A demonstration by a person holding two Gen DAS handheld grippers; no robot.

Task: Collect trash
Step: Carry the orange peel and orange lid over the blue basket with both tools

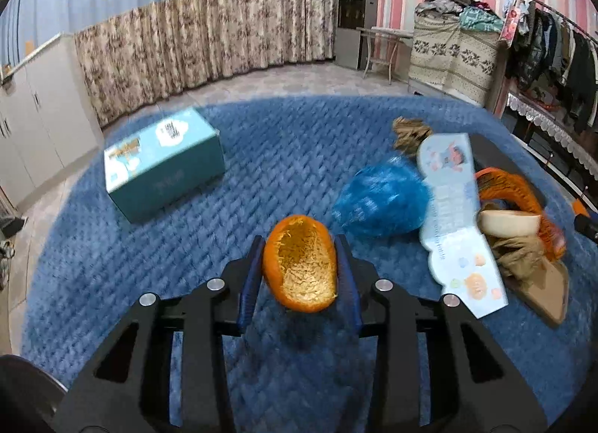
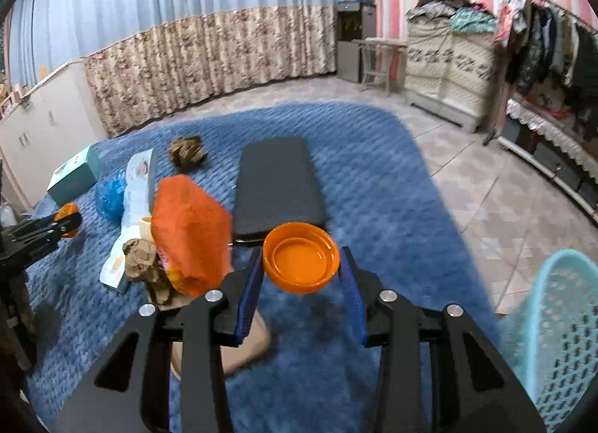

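Observation:
My left gripper (image 1: pixel 301 263) is shut on an orange peel (image 1: pixel 301 265) and holds it above the blue blanket (image 1: pixel 261 156). My right gripper (image 2: pixel 302 261) is shut on an orange plastic lid (image 2: pixel 301 257), also above the blanket (image 2: pixel 373 209). More trash lies in a heap: a crumpled blue plastic bag (image 1: pixel 381 201), a flat printed carton (image 1: pixel 459 223), an orange bag (image 2: pixel 190 231), crumpled brown paper (image 2: pixel 140 253) and a brown wad (image 2: pixel 187 151). A light-blue mesh basket (image 2: pixel 560 328) stands at the right edge of the right wrist view.
A teal box (image 1: pixel 164 160) sits on the blanket's left side. A dark grey flat pad (image 2: pixel 278 186) lies in the middle. Tiled floor (image 2: pixel 486 190), a clothes rack (image 2: pixel 542 40), cabinets (image 1: pixel 37 111) and curtains surround the blanket.

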